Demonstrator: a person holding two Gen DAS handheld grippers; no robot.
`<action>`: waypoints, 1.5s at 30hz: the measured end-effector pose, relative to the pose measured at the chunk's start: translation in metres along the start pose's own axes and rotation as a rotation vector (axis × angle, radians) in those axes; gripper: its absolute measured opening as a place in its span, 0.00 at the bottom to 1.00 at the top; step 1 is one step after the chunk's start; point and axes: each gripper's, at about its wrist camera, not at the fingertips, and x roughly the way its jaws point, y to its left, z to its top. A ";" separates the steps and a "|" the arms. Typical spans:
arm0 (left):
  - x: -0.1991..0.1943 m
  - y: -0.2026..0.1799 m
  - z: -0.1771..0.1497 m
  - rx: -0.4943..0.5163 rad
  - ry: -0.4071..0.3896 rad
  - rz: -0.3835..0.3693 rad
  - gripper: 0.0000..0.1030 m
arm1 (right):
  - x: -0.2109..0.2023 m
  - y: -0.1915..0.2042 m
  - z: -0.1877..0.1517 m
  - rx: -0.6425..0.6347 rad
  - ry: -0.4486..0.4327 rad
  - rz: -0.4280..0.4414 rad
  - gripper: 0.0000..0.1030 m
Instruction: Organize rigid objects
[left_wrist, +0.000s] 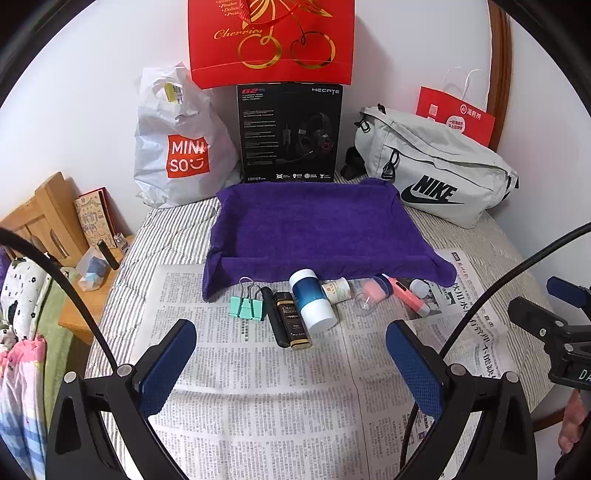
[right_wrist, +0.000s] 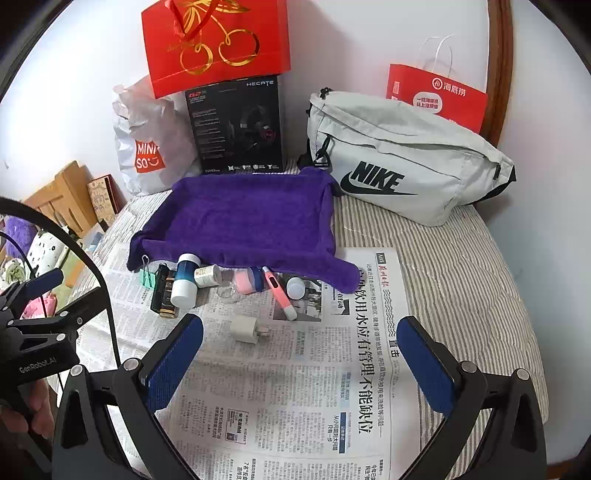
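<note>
Along the near edge of the purple towel-lined tray (left_wrist: 314, 225), which holds nothing, a row of small things lies on the newspaper (left_wrist: 258, 387) over the striped bed: a mint-green binder clip (left_wrist: 246, 306), a black and gold box (left_wrist: 294, 325), a blue and white cylinder (left_wrist: 312, 301), a small white pill bottle (left_wrist: 338, 290), a pink jar (left_wrist: 373, 291) and a pink pen (right_wrist: 279, 293). A white plug adapter (right_wrist: 245, 329) lies apart, nearer the right gripper (right_wrist: 301, 363). The left gripper (left_wrist: 291, 363) and the right both hover with fingers spread wide, grasping nothing.

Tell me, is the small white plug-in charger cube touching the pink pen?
Apart. The right wrist view shows the white charger cube lying alone on the newspaper, with bare print between it and the pink pen.
</note>
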 end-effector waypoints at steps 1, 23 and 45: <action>-0.001 -0.001 0.000 0.001 -0.001 0.000 1.00 | -0.001 0.000 0.000 -0.001 -0.001 0.002 1.00; -0.004 0.001 -0.004 0.001 0.007 0.006 1.00 | -0.006 0.007 -0.004 -0.008 -0.011 0.023 1.00; -0.006 0.007 -0.004 -0.005 0.010 0.003 1.00 | -0.007 0.011 -0.005 -0.009 -0.015 0.021 1.00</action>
